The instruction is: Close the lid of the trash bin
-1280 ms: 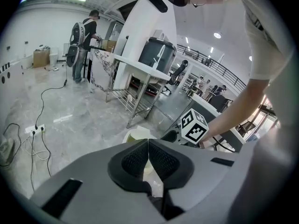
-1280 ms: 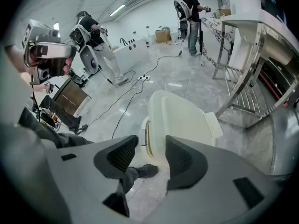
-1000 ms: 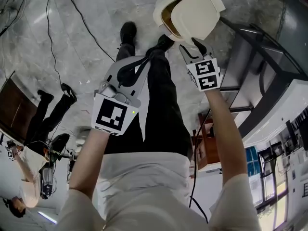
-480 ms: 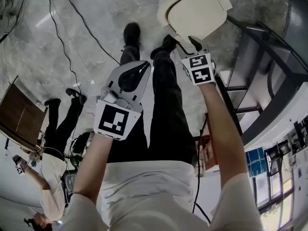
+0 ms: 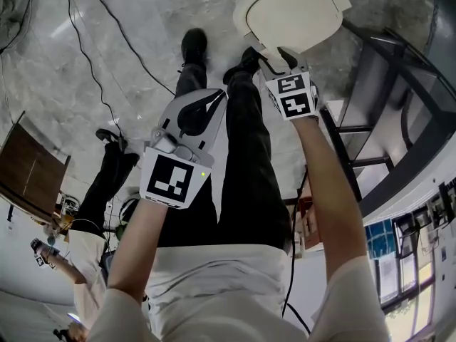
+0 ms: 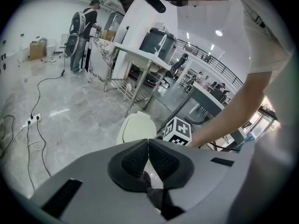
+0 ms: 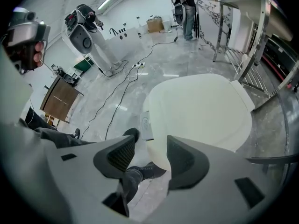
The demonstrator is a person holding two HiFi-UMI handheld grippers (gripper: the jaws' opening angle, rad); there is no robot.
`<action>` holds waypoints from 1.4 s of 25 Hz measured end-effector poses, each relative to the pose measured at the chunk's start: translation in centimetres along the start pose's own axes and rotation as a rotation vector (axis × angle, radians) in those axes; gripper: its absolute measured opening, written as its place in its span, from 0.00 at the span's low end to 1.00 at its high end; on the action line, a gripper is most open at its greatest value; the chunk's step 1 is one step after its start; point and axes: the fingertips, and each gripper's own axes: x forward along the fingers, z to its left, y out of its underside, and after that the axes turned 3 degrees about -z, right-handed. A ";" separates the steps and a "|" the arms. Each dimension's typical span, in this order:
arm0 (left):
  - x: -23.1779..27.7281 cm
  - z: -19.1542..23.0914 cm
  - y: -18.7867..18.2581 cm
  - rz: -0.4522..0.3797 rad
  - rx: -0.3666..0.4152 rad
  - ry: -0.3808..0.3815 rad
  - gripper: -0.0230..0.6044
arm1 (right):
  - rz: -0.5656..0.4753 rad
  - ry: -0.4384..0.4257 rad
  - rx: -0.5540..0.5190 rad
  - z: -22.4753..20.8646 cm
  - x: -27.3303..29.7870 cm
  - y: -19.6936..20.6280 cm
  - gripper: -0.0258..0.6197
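Note:
The cream trash bin stands on the marble floor ahead of my feet, and its lid lies down flat over it. My right gripper points steeply down at the lid's near edge. In the right gripper view its jaws stand open: the lid edge pokes in beside the right-hand pad, and floor shows in the gap to the other pad. My left gripper hangs over my left leg, away from the bin, with its pads pressed together on nothing. The bin shows beyond it.
A steel-framed table stands close on the bin's right. My shoes are just left of the bin. Black cables trail across the floor. Another person and a brown board are at the left.
The lid has swung down from tilted, with the bin's inside showing, to flat on the bin. My right gripper sank with it. The left gripper dropped a little.

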 end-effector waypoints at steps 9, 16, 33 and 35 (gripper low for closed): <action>0.8 0.4 0.5 0.008 -0.005 0.008 0.06 | 0.014 0.079 -0.025 -0.3 2.2 1.0 0.40; 0.7 0.8 1.2 0.011 0.005 0.012 0.06 | 0.001 0.106 -0.032 -0.5 2.3 1.1 0.41; -1.8 -0.4 1.1 0.009 0.085 0.032 0.06 | 0.019 0.083 0.013 0.0 0.3 -0.2 0.42; -2.3 -0.5 0.4 0.002 0.100 0.031 0.06 | 0.008 0.095 0.011 0.0 -1.0 -0.5 0.42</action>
